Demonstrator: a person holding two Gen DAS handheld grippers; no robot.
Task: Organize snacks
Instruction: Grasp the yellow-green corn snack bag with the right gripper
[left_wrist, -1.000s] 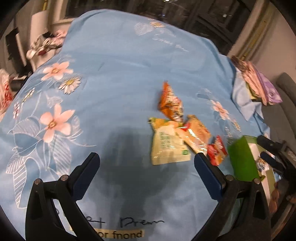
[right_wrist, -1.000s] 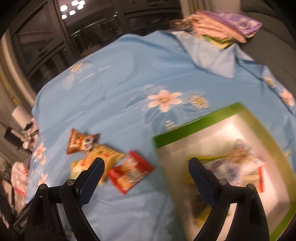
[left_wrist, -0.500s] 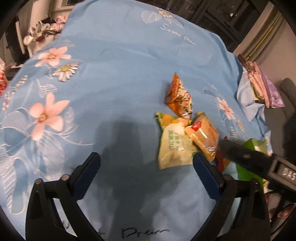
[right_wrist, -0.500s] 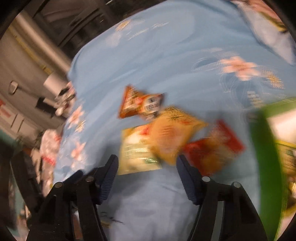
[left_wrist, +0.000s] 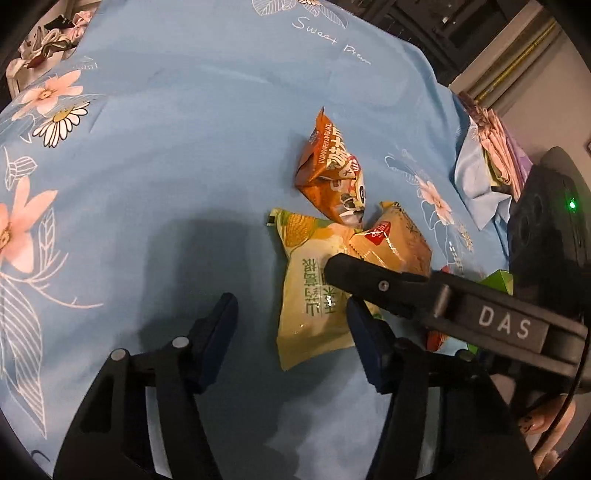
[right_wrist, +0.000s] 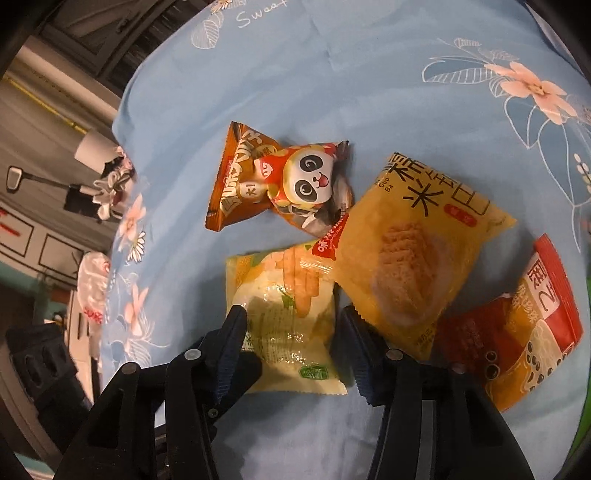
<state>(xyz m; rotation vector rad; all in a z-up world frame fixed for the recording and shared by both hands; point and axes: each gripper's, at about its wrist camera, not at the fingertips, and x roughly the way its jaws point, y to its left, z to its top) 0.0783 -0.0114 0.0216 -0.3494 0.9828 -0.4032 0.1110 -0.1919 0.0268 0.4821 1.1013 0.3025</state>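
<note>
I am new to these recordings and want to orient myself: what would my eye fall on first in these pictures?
Four bright snack packets lie clustered on a blue flowered cloth: the orange panda packet farthest, the yellow rice-cracker packet beside it, a red packet at right. The right gripper stands open astride the pale yellow-green packet; the left gripper hangs open nearby.

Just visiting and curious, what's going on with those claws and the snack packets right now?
Right gripper open, straddling pale yellow packet. Left gripper open, empty, beside it. Orange-yellow packet overlaps the pale one's corner; panda packet just beyond.
</note>
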